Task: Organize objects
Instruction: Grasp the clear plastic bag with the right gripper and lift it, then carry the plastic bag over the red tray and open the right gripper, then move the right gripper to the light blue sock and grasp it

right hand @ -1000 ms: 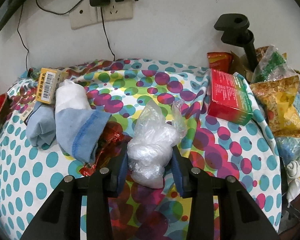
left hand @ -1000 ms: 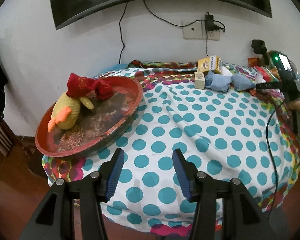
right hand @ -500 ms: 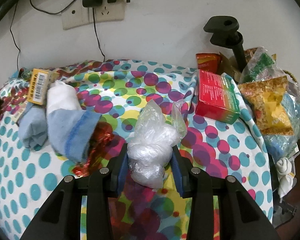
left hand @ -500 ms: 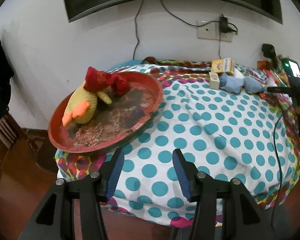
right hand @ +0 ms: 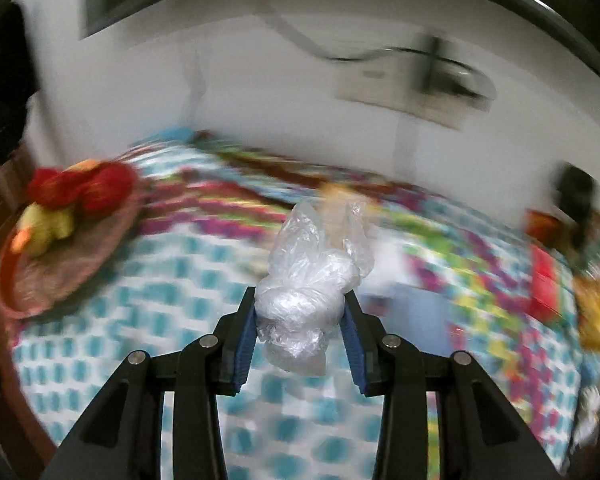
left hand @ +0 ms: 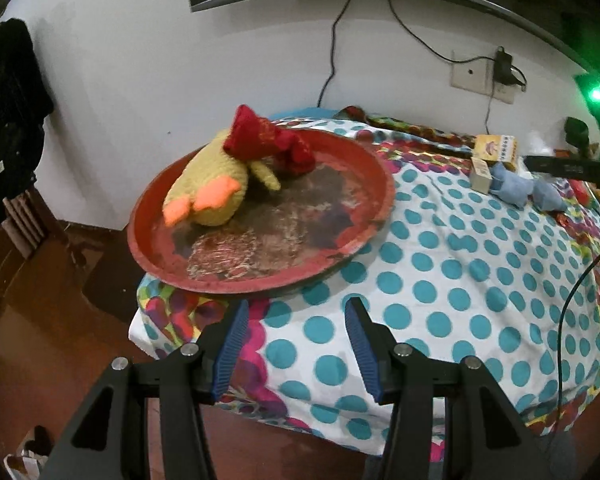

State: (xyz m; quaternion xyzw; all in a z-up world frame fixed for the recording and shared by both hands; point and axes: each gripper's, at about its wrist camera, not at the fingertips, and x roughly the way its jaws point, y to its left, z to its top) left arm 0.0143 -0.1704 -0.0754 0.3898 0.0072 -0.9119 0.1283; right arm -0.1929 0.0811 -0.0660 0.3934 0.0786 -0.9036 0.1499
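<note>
My right gripper is shut on a crumpled clear plastic bag, held above the dotted cloth; that view is blurred by motion. A round red tray sits at the table's left end, with a yellow plush toy and a red cloth pouch lying in it. The same tray shows at far left in the right wrist view. My left gripper stands open over the table's near edge, just in front of the tray, with nothing between its fingers.
Small boxes and blue socks lie at the back right of the polka-dot tablecloth. A black cable hangs over the right edge. A red box and snack bags crowd the far right. A wall socket is behind.
My right gripper has lifted the plastic bag off the cloth and swung left toward the tray. My left gripper has drifted back and left, so the tray sits nearer the middle of its view.
</note>
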